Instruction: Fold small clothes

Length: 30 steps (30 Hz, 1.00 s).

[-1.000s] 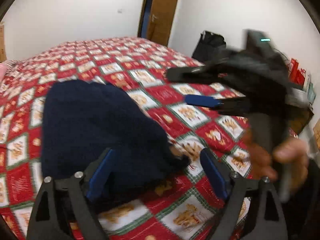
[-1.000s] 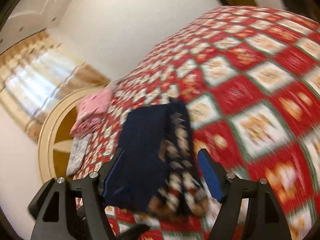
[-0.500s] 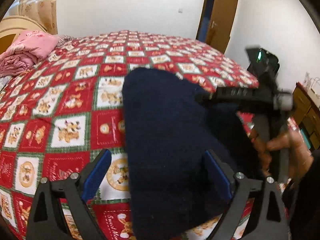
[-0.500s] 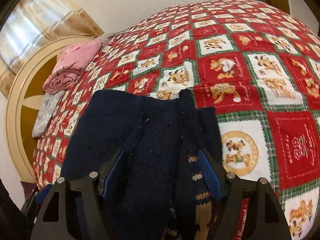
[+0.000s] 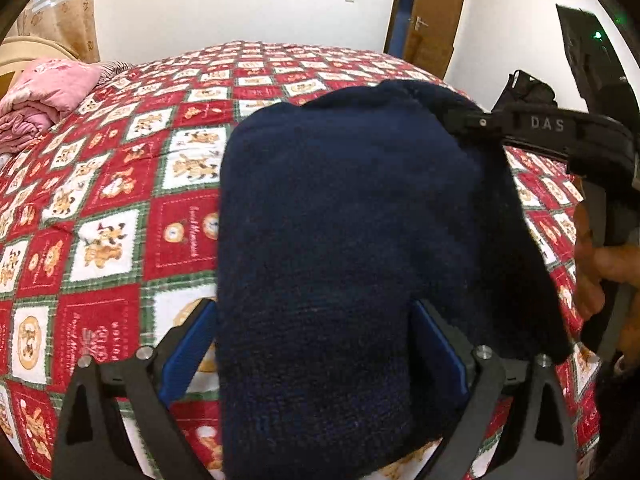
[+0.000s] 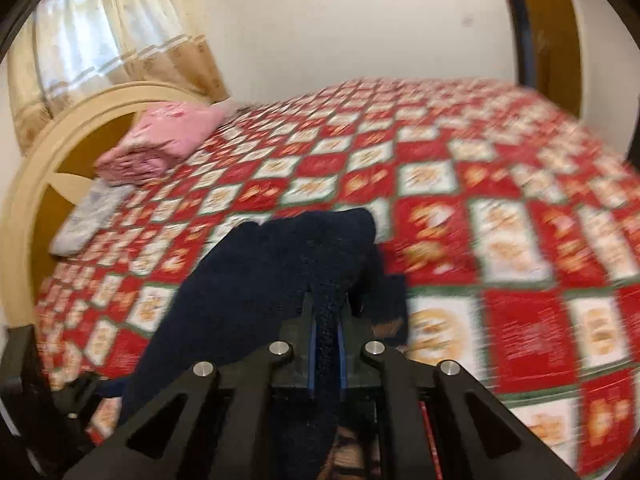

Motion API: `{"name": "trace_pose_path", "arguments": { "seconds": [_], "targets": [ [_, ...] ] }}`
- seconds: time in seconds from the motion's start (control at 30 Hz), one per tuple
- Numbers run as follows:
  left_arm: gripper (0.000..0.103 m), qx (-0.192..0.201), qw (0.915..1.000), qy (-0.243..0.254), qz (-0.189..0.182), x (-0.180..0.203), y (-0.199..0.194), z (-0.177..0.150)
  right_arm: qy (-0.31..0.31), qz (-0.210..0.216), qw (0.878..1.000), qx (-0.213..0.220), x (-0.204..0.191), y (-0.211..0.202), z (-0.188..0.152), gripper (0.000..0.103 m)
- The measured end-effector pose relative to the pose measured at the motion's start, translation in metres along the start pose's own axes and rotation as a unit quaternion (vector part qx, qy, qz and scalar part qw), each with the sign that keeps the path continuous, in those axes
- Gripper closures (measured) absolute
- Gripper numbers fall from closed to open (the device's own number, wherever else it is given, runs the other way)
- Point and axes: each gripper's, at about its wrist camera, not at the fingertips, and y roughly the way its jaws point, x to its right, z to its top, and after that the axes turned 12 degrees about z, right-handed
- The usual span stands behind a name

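Navy knit fills the middle of the left wrist view: the garment (image 5: 344, 264) lies on the quilt (image 5: 120, 216), a red, white and green checked cover with small bear prints, and hangs or drapes down between the left gripper's (image 5: 316, 348) two blue pads. Those jaws stand wide and are opening further; the cloth passes between them, but the pads do not press on it. At the upper right, the right gripper (image 5: 476, 120) reaches in from the side, its black finger lying against the garment's far right corner. The hand (image 5: 596, 272) that carries it shows at the right edge. A pink folded blanket (image 5: 44, 96) sits at the far left of the bed, a curtain behind it, and a brown door (image 5: 432, 12) stands open in the white wall.

From the right wrist view, blurred by motion, the right gripper (image 6: 326, 340) is clamped tight on a fold of the garment (image 6: 256, 292), the knit pinched in the narrow slit between its blue pads. The rest of the cloth trails away to the left and forward over the quilt (image 6: 520, 240). Beyond it the blanket (image 6: 160, 140) rests against a cream curved headboard (image 6: 40, 168), with a grey folded piece just below it.
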Motion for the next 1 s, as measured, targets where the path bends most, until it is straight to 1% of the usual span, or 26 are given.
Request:
{"name": "trace_pose_path", "arguments": {
  "seconds": [0.07, 0.17, 0.23, 0.3, 0.4, 0.47, 0.63, 0.8, 0.87, 0.97, 1.0],
  "targets": [
    [0.003, 0.000, 0.9999, 0.012, 0.011, 0.008, 0.003, 0.000, 0.019, -0.006, 1.000, -0.022, 0.015, 0.012, -0.006, 0.096],
    [0.001, 0.001, 0.9989, 0.034, 0.032, 0.015, 0.004, 0.000, 0.032, -0.006, 0.999, -0.038, 0.026, 0.026, -0.014, 0.096],
    [0.000, -0.004, 0.9991, 0.031, 0.030, 0.013, 0.007, 0.001, 0.021, -0.029, 0.998, -0.046, 0.026, 0.033, -0.018, 0.096],
    [0.000, -0.015, 0.9993, 0.024, 0.026, 0.011, 0.011, 0.003, 0.023, -0.056, 0.997, -0.052, 0.028, 0.039, -0.019, 0.096],
    [0.000, -0.025, 0.9993, 0.015, 0.022, 0.009, 0.015, 0.005, 0.049, -0.077, 0.994, -0.061, 0.035, 0.048, -0.015, 0.095],
    [0.000, -0.030, 0.9993, 0.012, 0.020, 0.010, 0.016, 0.005, 0.052, -0.089, 0.992, -0.068, 0.039, 0.052, -0.013, 0.095],
    [0.000, -0.039, 0.9991, 0.005, 0.013, 0.010, 0.018, 0.005, 0.052, -0.109, 0.990, -0.069, 0.044, 0.056, -0.015, 0.095],
    [0.000, -0.053, 0.9986, -0.003, 0.002, 0.007, 0.019, 0.003, 0.041, -0.117, 0.990, -0.070, 0.041, 0.050, -0.018, 0.092],
    [0.000, -0.058, 0.9983, -0.006, -0.002, 0.007, 0.020, 0.002, 0.043, -0.120, 0.989, -0.071, 0.043, 0.047, -0.020, 0.086],
    [0.000, -0.061, 0.9981, -0.008, -0.002, 0.007, 0.020, 0.001, 0.064, -0.114, 0.989, -0.068, 0.049, 0.042, -0.022, 0.079],
    [0.000, -0.061, 0.9981, -0.008, -0.001, 0.007, 0.019, 0.001, 0.070, -0.113, 0.989, -0.066, 0.051, 0.041, -0.023, 0.078]
  ]
}}
